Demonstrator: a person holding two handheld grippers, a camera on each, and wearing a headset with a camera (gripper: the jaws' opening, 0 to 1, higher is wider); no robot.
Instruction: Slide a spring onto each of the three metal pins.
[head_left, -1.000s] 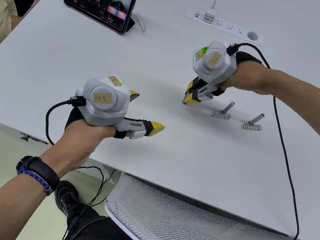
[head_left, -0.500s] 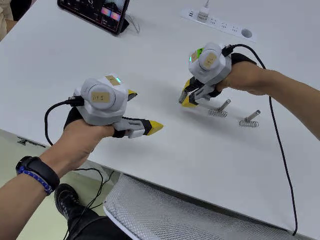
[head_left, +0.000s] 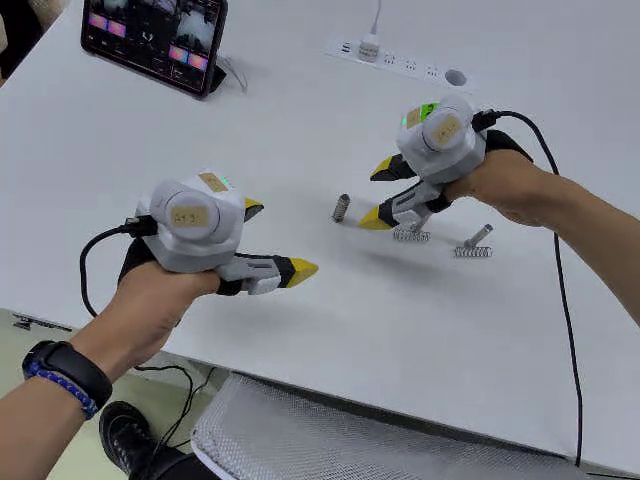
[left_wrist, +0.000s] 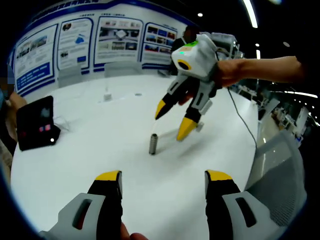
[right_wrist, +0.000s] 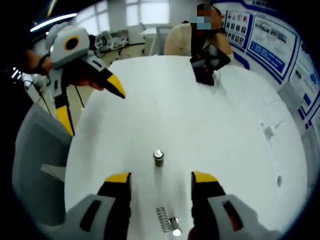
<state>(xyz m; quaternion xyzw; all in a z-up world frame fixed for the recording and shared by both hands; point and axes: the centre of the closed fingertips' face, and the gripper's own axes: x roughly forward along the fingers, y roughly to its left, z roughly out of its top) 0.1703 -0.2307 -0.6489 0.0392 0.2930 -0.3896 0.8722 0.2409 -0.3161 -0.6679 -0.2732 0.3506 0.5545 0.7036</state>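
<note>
White table (head_left: 300, 120) holds all three metal pins, one mostly hidden: in the head view the right gripper (head_left: 380, 192) covers the first lying pin (right_wrist: 174, 231) with its lower jaw, leaving mainly its spring (head_left: 410, 235) in sight. Whether coils wrap the standing pin (head_left: 341, 207) is hard to make out. It stands nearly upright just ahead of the right gripper's spread, empty jaws. The second lying pin (head_left: 481, 236) rests flat further right, its long axis slanting away from the person. The left gripper (head_left: 277, 238) hovers open and empty near the table's front edge, well apart from the pins, with bare tabletop between. A tablet (head_left: 155, 35) and a power strip (head_left: 400, 60) sit far back.
</note>
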